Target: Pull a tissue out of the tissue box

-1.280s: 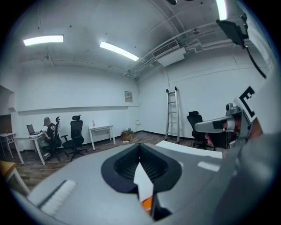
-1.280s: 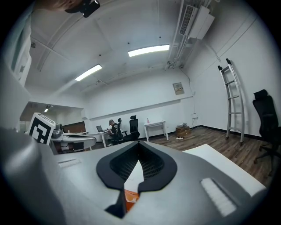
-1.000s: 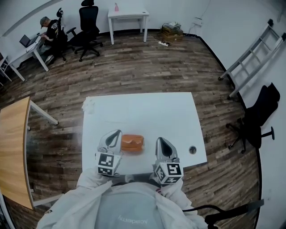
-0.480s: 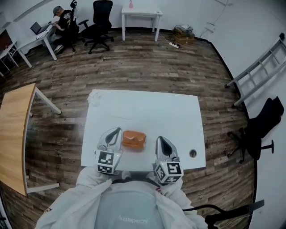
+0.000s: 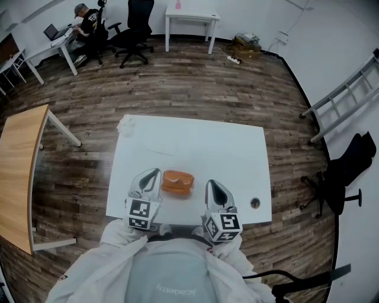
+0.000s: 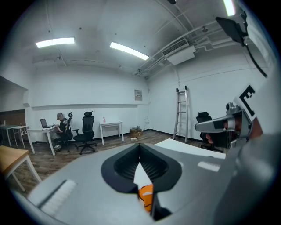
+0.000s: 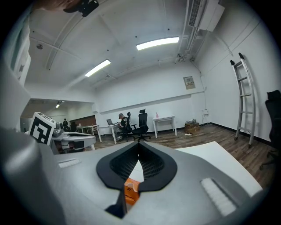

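two closed hand-held grippers (image 5: pixel 154 174) (image 5: pixel 212 186), tissue box (image 5: pixel 177 183) between

Only the head view has changed: it rolled a bit clockwise vs 1 s ago, so things on the left climbed in frame and things on the right sank. The counter (image 5: pixel 225 148) shows its far-left corner, w/ the crumpled tissue (image 5: pixel 126 124), higher and more to the right. The wooden table (image 5: pixel 18 171) and the person at the far desk (image 5: pixel 89 16) shifted the same way. The ladder (image 5: pixel 346 89) and black chair (image 5: pixel 346 171) sit lower. The tissue box (image 5: pixel 177 182) shows slightly higher beside the left gripper (image 5: pixel 155 173).
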`<state>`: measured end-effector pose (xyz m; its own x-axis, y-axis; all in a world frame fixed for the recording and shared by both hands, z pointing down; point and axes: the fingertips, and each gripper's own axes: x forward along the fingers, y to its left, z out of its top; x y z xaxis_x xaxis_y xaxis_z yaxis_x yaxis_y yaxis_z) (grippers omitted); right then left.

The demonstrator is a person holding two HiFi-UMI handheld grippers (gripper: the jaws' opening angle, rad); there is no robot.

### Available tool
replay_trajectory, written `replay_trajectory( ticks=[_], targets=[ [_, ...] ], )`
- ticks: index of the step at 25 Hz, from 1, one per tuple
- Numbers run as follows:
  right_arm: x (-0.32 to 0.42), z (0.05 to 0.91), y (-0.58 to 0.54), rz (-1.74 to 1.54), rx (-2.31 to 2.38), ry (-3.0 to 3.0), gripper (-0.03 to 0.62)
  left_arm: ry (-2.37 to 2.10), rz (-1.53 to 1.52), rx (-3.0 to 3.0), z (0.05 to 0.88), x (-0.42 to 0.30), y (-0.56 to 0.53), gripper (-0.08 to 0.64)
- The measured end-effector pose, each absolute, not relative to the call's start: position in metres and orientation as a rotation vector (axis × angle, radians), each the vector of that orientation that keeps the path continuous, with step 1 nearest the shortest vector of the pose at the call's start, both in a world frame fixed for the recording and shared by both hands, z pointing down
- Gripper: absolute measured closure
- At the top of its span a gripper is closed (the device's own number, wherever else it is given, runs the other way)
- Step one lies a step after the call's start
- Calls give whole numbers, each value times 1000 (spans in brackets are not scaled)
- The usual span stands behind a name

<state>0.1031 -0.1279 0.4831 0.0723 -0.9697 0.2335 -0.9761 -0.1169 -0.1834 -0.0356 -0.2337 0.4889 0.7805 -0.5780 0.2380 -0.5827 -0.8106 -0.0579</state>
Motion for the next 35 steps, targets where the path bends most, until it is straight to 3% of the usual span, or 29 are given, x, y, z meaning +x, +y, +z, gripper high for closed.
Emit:
replay_trajectory(
  ticks=[5, 26, 35],
  targets=[
    [102, 490, -128, 480, 2248, -2049, 589, -959, 394, 2936, 494, -35, -233, 560],
    [89, 495, -138, 444, 2014, -2116, 422, -987, 383, 2906, 498, -31, -231, 560],
    [68, 520, -151, 434, 1800, -2120, 423, -1045, 365, 2855, 502, -43, -231, 560]
  ],
)
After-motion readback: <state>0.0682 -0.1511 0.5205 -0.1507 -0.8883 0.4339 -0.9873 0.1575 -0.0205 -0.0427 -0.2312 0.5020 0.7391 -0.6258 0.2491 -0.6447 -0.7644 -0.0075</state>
